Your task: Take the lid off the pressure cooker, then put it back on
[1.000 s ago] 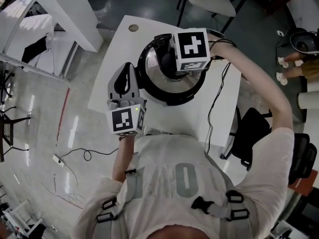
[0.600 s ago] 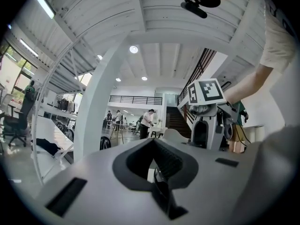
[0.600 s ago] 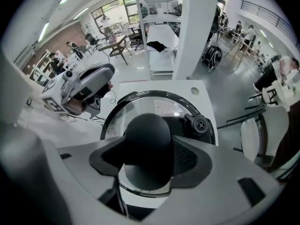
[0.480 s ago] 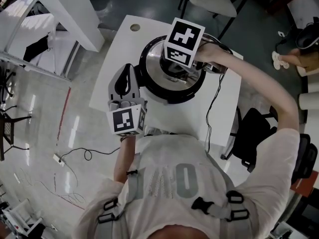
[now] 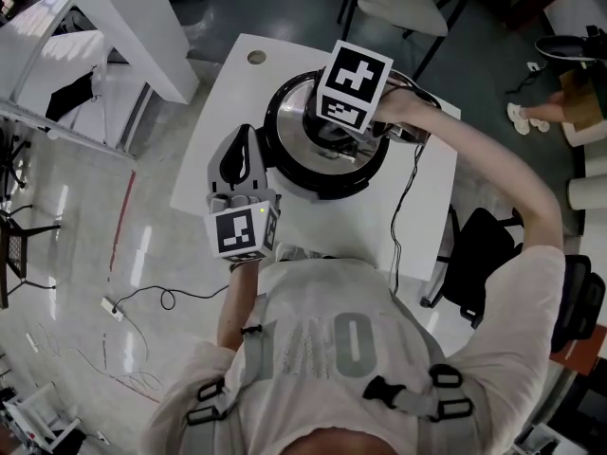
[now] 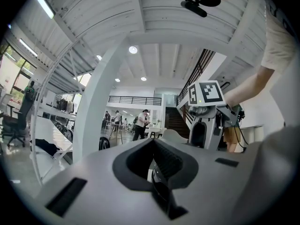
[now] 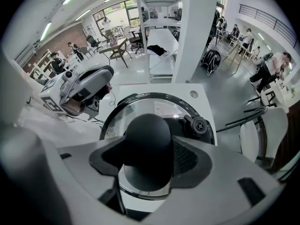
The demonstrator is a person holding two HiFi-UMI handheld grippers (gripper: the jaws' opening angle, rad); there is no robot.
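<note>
Presently, left hand-held gripper (image 6: 157,162) idle at the bench's (image 5: 228,74) left edge, jaws together, empty. Pressure cooker (image 5: 313,176) mid-bench, lid (image 7: 140,108) seated. Right hand-held gripper (image 7: 147,159) clamps the lid's knob (image 7: 146,144); removal seemingly in hand, next needing a level lift.

This is a large open lab-style office hall. White desks (image 7: 164,34) and office chairs (image 6: 11,125) stand far off. A staircase (image 6: 176,118) climbs to a railed mezzanine (image 6: 133,99) above the glossy floor (image 5: 66,254).
</note>
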